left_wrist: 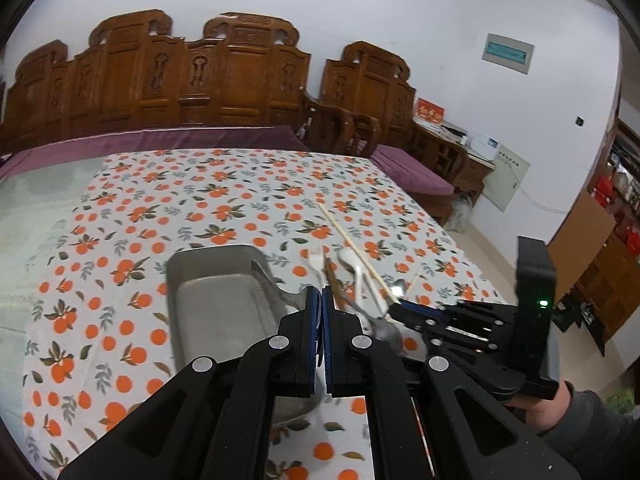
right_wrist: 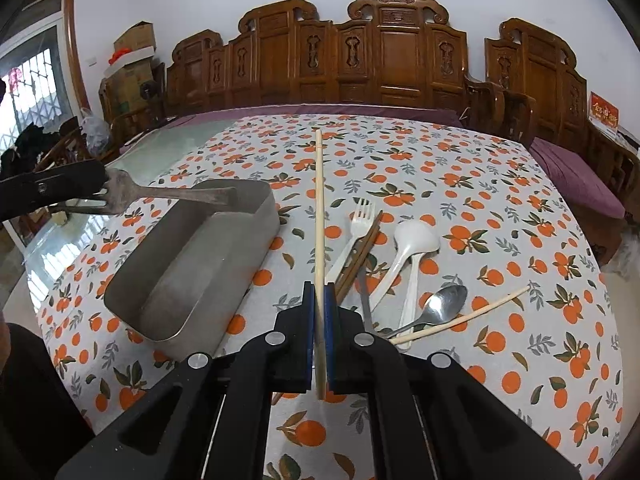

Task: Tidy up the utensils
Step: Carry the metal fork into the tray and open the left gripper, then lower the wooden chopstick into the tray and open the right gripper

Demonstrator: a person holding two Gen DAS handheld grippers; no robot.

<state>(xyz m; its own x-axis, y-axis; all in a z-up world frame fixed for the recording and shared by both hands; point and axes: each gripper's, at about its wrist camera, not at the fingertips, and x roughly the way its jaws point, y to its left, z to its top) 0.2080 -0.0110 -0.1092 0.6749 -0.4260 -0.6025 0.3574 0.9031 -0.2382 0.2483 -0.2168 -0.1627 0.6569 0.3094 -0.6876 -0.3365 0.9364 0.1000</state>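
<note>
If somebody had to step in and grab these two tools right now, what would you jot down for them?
Left gripper: shut on a metal fork, held in the air over the far end of the metal tray.
Right gripper: shut on one pale chopstick, which points away across the table.
Tray: nothing seen inside it yet.
Still lying on the tablecloth, right of the tray: a white plastic fork, brown chopsticks, two white spoons, a metal spoon and the other pale chopstick.
Done: two items picked up.
Left: put both in the tray, then gather the rest.
</note>
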